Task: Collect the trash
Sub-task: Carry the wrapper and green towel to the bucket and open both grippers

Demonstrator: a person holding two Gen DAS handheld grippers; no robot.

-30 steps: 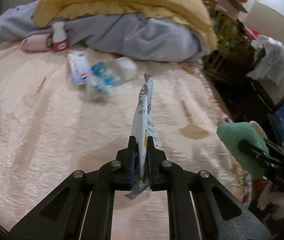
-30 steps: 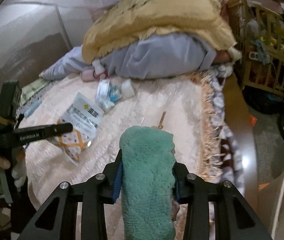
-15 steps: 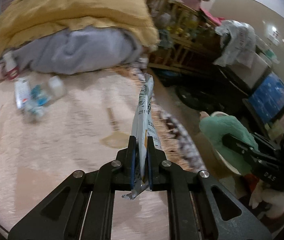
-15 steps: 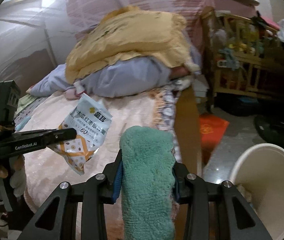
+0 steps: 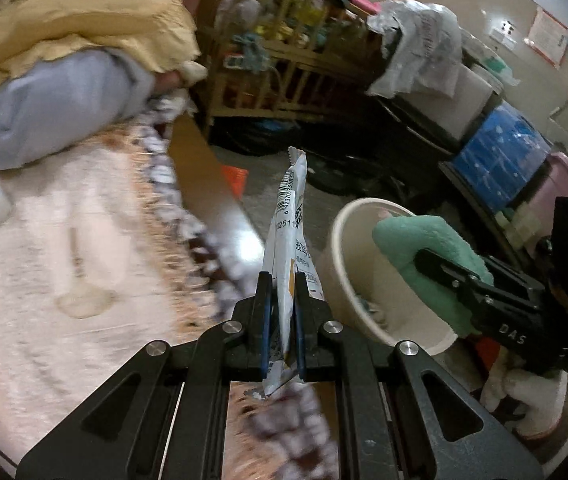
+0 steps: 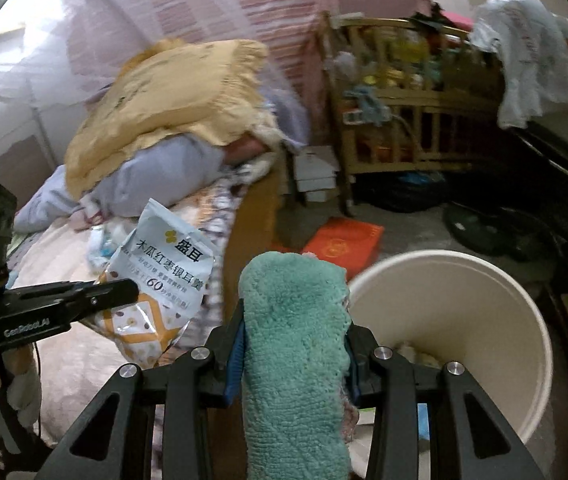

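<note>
The left gripper (image 5: 279,300) pinches a flat snack packet (image 5: 290,236) edge-on, above the bed's (image 5: 83,240) fringed edge. The right gripper (image 6: 294,344) clamps a folded green towel (image 6: 294,320) just beside the rim of a cream waste bin (image 6: 516,292), which stands on the floor beside the bed.

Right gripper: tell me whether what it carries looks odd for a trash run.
Yes. The right gripper is clamped on a thick green towel, soft cloth rather than rubbish, beside the white bin. The left gripper holds a snack packet, ordinary trash.
</note>
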